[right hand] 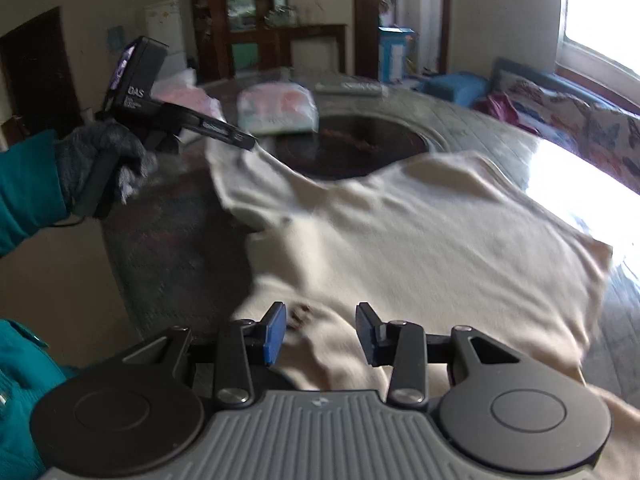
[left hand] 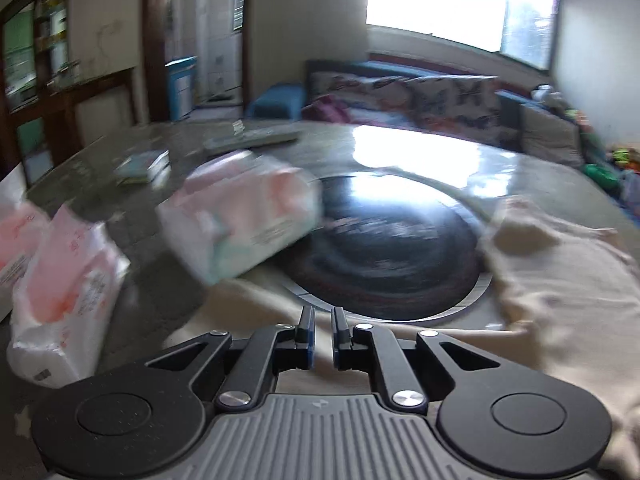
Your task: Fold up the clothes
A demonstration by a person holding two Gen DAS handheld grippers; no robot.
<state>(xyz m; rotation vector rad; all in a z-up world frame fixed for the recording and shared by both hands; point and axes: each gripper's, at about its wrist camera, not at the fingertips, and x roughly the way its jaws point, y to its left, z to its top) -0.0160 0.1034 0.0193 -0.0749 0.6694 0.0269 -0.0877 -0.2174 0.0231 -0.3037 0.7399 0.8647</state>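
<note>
A cream garment (right hand: 400,232) lies spread over the near side of a round table, partly covering its dark centre disc (right hand: 348,144). My left gripper (right hand: 250,144), held by a grey-gloved hand (right hand: 100,156), pinches the garment's far left corner, and the cloth rises up to its tip. In the left wrist view the left gripper (left hand: 322,320) has its fingers nearly together over cream garment (left hand: 560,300). My right gripper (right hand: 322,332) stands open just above the garment's near edge, beside a small brown mark (right hand: 300,314). Nothing sits between its blue pads (right hand: 274,334).
Pink and white tissue packs (left hand: 240,216) (left hand: 68,292) sit on the table's left part, with a remote (left hand: 252,140) and a small box (left hand: 146,166) farther back. A patterned sofa (left hand: 420,96) stands behind the table under a bright window. A teal sleeve (right hand: 28,188) is at left.
</note>
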